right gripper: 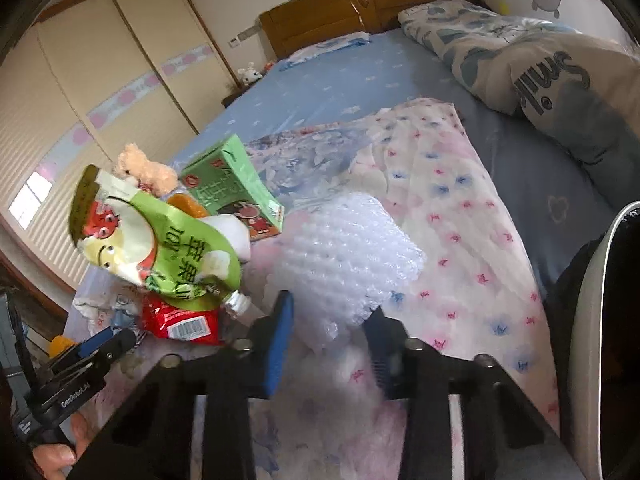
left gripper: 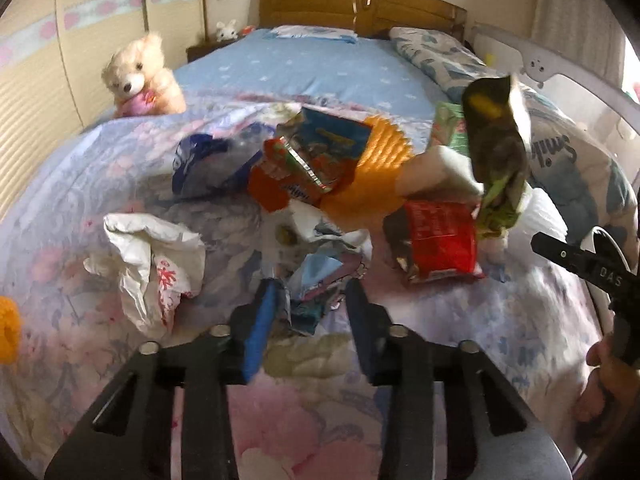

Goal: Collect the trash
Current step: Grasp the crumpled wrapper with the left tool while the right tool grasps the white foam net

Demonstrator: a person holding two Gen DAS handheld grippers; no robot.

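Trash lies on the flowered quilt. My left gripper is open, its fingers either side of a crumpled blue wrapper. Around it lie a white plastic bag, a red snack packet, an orange-and-blue wrapper pile and a blue-white bag. A green spouted pouch stands up beside the red packet. My right gripper is open, its fingers around the near edge of white bubble wrap. A green carton lies behind the pouch.
A teddy bear sits at the quilt's far left. An orange knitted thing lies among the trash. Pillows and a bed rail line the right side. A wooden headboard and wardrobe stand beyond.
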